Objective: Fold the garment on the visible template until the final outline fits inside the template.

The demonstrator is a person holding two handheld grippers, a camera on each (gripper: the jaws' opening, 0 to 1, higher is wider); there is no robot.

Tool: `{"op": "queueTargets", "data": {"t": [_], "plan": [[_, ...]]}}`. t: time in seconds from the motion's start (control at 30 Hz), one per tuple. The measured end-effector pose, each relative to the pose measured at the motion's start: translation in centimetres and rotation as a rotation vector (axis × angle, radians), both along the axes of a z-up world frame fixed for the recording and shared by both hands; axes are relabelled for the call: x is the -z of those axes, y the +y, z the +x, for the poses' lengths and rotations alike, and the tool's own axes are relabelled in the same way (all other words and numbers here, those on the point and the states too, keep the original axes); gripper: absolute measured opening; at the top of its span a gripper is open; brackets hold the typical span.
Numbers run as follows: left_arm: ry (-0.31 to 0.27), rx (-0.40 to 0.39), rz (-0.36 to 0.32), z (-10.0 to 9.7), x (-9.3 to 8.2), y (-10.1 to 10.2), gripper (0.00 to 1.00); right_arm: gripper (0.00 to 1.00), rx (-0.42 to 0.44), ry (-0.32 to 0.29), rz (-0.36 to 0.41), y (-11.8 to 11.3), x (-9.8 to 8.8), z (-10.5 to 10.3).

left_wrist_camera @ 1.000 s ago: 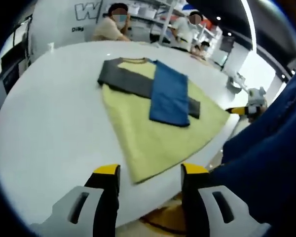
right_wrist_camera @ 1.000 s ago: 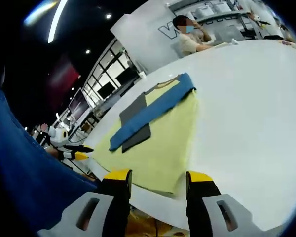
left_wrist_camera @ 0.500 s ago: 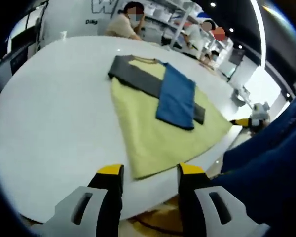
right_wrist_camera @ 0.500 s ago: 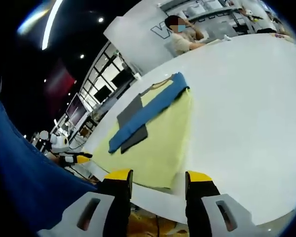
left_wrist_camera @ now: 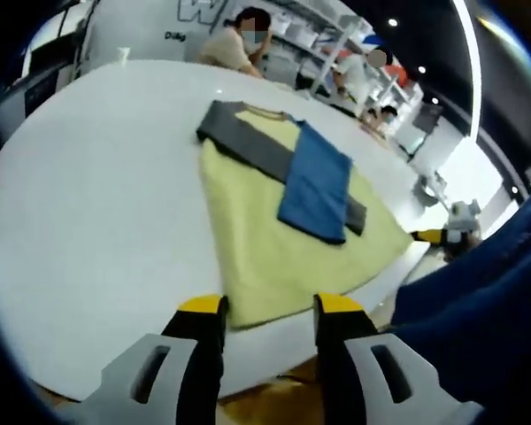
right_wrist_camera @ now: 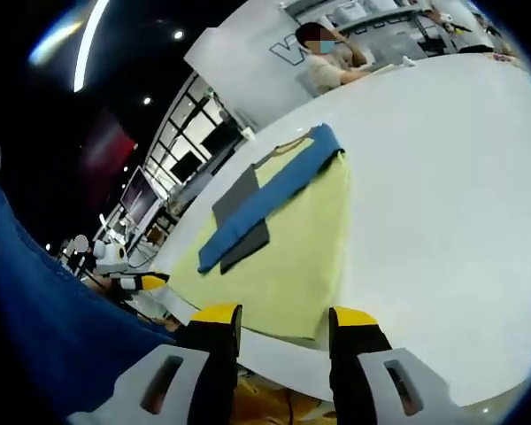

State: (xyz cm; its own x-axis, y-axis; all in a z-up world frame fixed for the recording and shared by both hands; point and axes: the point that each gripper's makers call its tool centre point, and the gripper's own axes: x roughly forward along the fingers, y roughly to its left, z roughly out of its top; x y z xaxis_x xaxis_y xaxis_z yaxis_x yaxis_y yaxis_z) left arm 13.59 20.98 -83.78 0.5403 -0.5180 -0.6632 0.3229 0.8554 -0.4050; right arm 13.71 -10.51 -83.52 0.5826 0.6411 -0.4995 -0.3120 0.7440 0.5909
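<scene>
On the white table (left_wrist_camera: 88, 204), my left claw (left_wrist_camera: 264, 310) and right claw (right_wrist_camera: 278, 317) hang open at the shirt's (left_wrist_camera: 274, 257) near hem, ready to fold it up, I reckon.

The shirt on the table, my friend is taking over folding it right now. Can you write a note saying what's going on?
Left gripper: open, holding nothing, hovering at the near hem of the shirt.
Right gripper: open, holding nothing, at the hem's other near corner.
The yellow shirt lies flat on the white table, neck pointing away from you.
Done: both sleeves are folded across the chest, the blue sleeve lying over the grey sleeve.
Left: I can't make out a template outline, so check the fit. The body is still full length; probably pinch the hem corners and fold it up toward the collar.
</scene>
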Motion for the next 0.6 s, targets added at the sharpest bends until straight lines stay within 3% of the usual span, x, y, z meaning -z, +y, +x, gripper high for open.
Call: {"op": "queueTargets", "data": {"t": [0.2, 0.33, 0.6], "plan": [[0.004, -0.005, -0.004, 0.3, 0.2, 0.1, 0.32, 0.35, -0.007, -0.003, 0.004, 0.3, 0.1, 0.2], [0.007, -0.017, 0.016, 0.4, 0.4, 0.6, 0.24, 0.30, -0.010, -0.003, -0.004, 0.2, 0.3, 0.2], [-0.005, -0.028, 0.044, 0.6, 1.1, 1.4, 0.12, 0.11, 0.029, 0.013, -0.033, -1.0, 1.2, 0.2]]}}
